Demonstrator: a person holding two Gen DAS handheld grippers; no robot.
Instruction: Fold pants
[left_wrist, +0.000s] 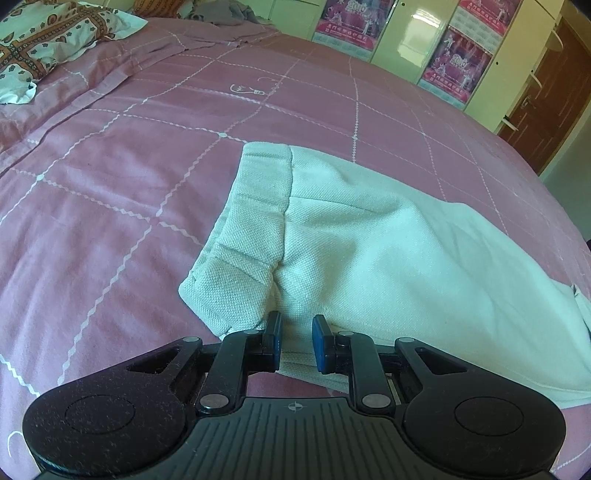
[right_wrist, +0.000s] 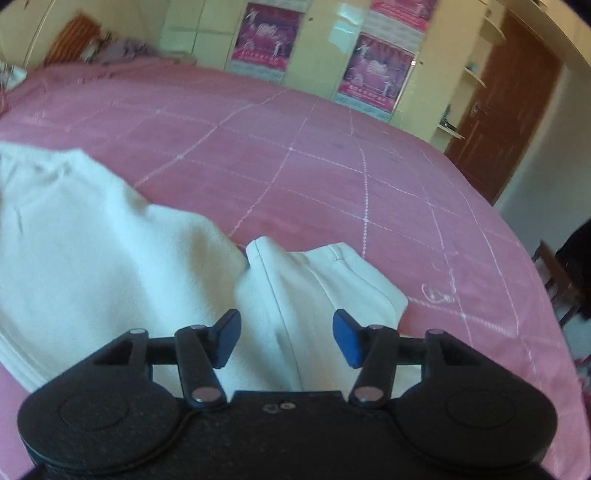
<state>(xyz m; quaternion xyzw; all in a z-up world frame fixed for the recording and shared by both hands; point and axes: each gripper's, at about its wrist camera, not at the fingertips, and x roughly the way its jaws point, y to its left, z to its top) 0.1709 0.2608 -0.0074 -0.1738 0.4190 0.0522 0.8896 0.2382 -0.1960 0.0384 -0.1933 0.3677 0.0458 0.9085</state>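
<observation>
On a pink quilted bedspread (left_wrist: 110, 177), near its closer edge, white pants (left_wrist: 369, 251) are laid partly folded, waistband doubled over; smoothing and a final fold appear left. The left gripper (left_wrist: 296, 341) is clamped on a fabric edge. The right gripper (right_wrist: 286, 338) is held with jaws parted above a loose leg end, pressing nothing. Beyond, a patterned pillow (left_wrist: 48, 48), posters (left_wrist: 454, 66) on pale cupboards, and a brown door (right_wrist: 506, 107) are seen.
</observation>
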